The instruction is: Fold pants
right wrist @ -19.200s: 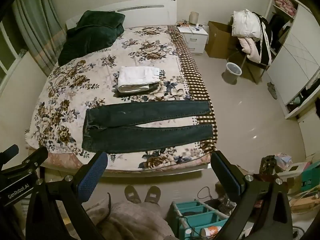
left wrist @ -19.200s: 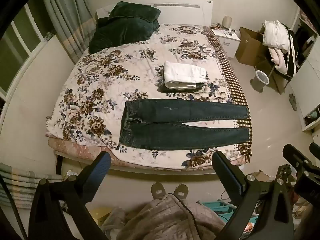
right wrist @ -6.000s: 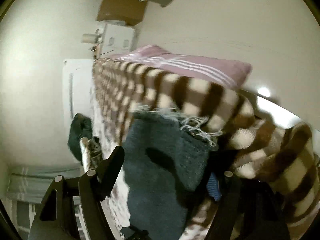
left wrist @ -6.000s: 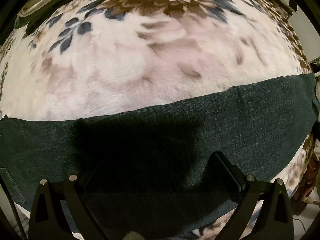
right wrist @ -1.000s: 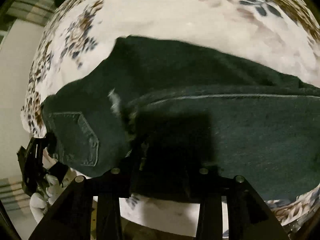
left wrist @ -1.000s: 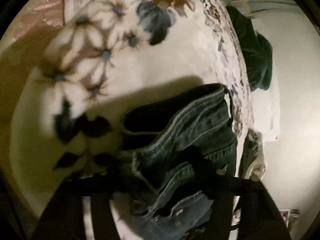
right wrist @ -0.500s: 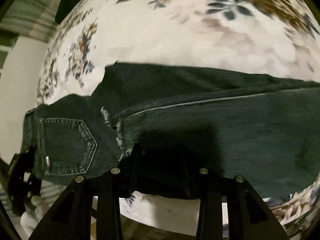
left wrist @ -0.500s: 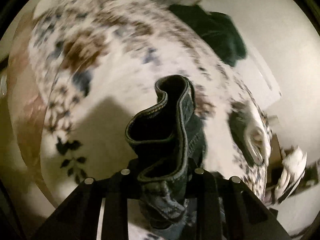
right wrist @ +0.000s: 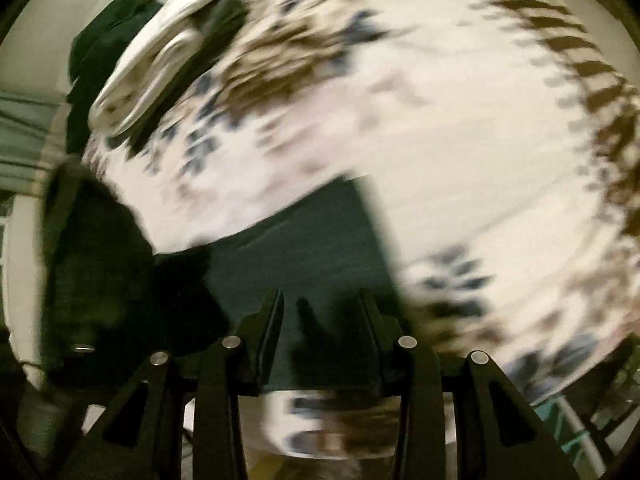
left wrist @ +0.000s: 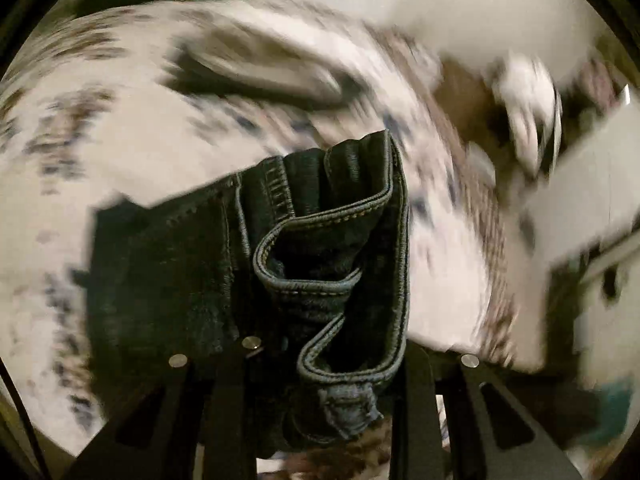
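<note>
In the left wrist view, the left gripper (left wrist: 324,360) has its jaws closed tight on the waistband of the pants (left wrist: 320,248). The pants are dark blue-green denim with light tan stitching along the hems. The waistband is bunched into an S-shaped curl that rises in front of the camera, and one belt loop hangs at the bottom between the fingers. The rest of the cloth falls away to the left as a dark, flat mass above the floral blanket (left wrist: 120,140). The background is strongly blurred; a pale folded stack (left wrist: 256,68) with a dark layer under it lies farther on the bed.

In the right wrist view, the right gripper (right wrist: 320,344) has its jaws narrow, with a flat layer of the pants (right wrist: 320,240) between them; they seem to pinch the near edge of the cloth. Here the denim lies smooth on the floral blanket (right wrist: 460,140), with a straight edge on its right side. A darker bunched part is at the left. The folded stack (right wrist: 160,60) is at the upper left, blurred.
</note>
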A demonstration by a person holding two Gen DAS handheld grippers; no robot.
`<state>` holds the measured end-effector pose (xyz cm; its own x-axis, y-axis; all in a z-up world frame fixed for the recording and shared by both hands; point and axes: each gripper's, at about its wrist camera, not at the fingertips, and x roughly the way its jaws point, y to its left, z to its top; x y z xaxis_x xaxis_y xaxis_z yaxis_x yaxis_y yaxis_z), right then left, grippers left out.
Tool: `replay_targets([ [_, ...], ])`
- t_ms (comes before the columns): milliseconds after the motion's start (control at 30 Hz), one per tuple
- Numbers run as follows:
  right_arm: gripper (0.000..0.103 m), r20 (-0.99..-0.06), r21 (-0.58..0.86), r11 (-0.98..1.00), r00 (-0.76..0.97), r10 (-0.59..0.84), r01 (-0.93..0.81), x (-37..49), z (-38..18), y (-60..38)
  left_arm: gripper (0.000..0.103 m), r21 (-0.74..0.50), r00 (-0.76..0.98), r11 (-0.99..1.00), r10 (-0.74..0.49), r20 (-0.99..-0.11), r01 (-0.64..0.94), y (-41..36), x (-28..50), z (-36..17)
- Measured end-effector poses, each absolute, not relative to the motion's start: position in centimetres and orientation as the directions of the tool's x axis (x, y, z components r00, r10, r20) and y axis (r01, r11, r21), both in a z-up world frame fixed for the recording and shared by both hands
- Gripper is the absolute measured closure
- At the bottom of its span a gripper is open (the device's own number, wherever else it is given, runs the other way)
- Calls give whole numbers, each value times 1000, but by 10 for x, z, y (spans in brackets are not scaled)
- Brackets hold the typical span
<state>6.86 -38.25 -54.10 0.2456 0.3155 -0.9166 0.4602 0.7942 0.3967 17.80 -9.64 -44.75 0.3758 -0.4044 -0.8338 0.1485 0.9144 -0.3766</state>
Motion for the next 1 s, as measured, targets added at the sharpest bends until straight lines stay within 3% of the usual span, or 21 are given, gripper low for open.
replay_targets([
  [133,63,-930,361,797,255,266,485,51,-537,-433,82,-273,249,935,-327,-912,227,-158,167,-494],
  [300,63,-935,341,802,268,234,490,35,-530,-471,78,-204,214,951,-255,-943,235,-177,161,-502],
  [367,63,-934,348,797,251,253,493,31,-532,-480,68,-189,178,958,-229,-957,216,-183,166,-497],
  [433,63,-925,377,788,240,295,487,27,-533,-485,38,-225,143,950,-259,-955,218,-189,165,-487],
  [467,61,-915,401,782,255,314,477,27,-531,-484,30,-254,144,942,-289,-946,219,-191,161,-479],
  [500,55,-903,426,774,273,332,468,26,-528,-482,20,-289,144,932,-323,-935,218,-193,159,-472],
  [567,22,-864,500,737,323,387,455,27,-524,-483,13,-337,129,915,-370,-920,223,-195,154,-455],
  [600,22,-850,524,720,336,406,454,30,-522,-483,7,-354,123,908,-387,-914,225,-193,151,-449],
  [733,22,-806,592,692,332,491,413,56,-523,-469,5,-298,155,936,-328,-932,186,-155,148,-432],
  [833,22,-772,634,666,288,566,393,82,-544,-443,5,-104,191,987,-126,-973,122,-99,155,-438],
  [900,22,-762,643,658,246,599,393,97,-563,-422,5,-47,173,997,-56,-983,53,-57,163,-450],
  [933,24,-769,634,670,215,602,387,103,-572,-410,5,-33,156,999,-33,-987,2,-32,168,-457],
  [1000,66,-807,587,742,165,567,324,111,-578,-382,5,-51,128,995,-39,-991,-89,9,177,-469],
])
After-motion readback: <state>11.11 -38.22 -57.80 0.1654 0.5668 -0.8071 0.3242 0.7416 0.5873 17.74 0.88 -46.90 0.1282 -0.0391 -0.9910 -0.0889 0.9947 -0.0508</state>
